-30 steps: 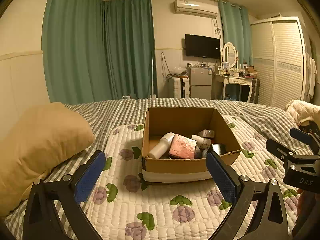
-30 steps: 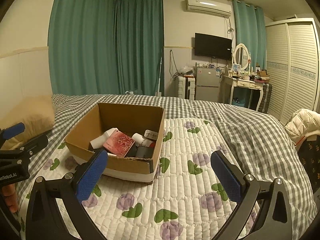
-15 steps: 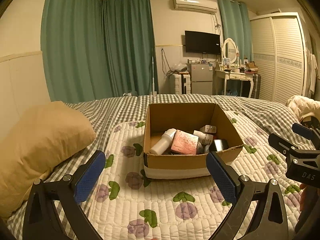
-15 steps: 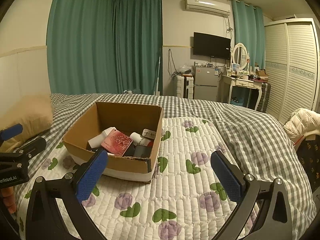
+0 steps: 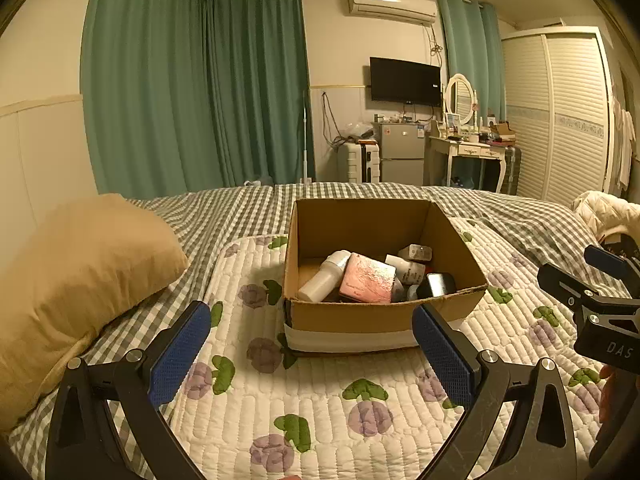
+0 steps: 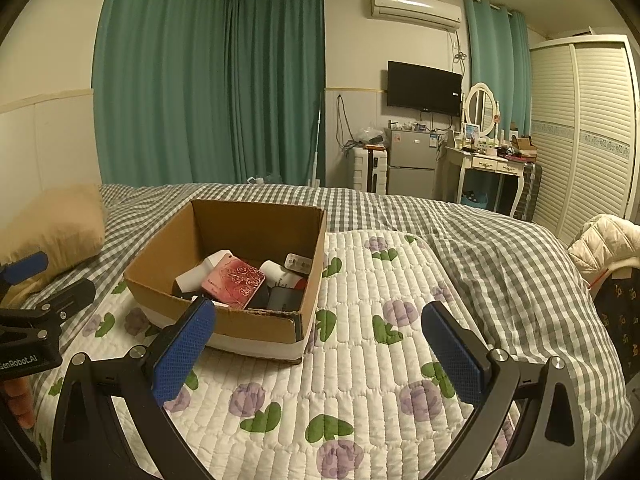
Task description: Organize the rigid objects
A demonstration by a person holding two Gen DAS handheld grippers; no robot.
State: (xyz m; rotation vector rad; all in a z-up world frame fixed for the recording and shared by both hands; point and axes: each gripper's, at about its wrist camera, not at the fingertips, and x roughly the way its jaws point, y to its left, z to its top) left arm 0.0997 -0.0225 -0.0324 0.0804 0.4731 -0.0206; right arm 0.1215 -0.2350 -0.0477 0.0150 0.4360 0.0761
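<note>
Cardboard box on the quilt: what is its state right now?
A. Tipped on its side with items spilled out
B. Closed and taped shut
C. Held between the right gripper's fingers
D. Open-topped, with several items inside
D. The cardboard box stands upright and open, with a pink box and a white bottle lying inside; neither gripper touches it.

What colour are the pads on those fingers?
Blue pads on black fingers, clearest in the right wrist view.

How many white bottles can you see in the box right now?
2, maybe more hidden. One white bottle lies at the left of the cardboard box, against the pink box; a second bottle lies to its right, partly covered.
</note>
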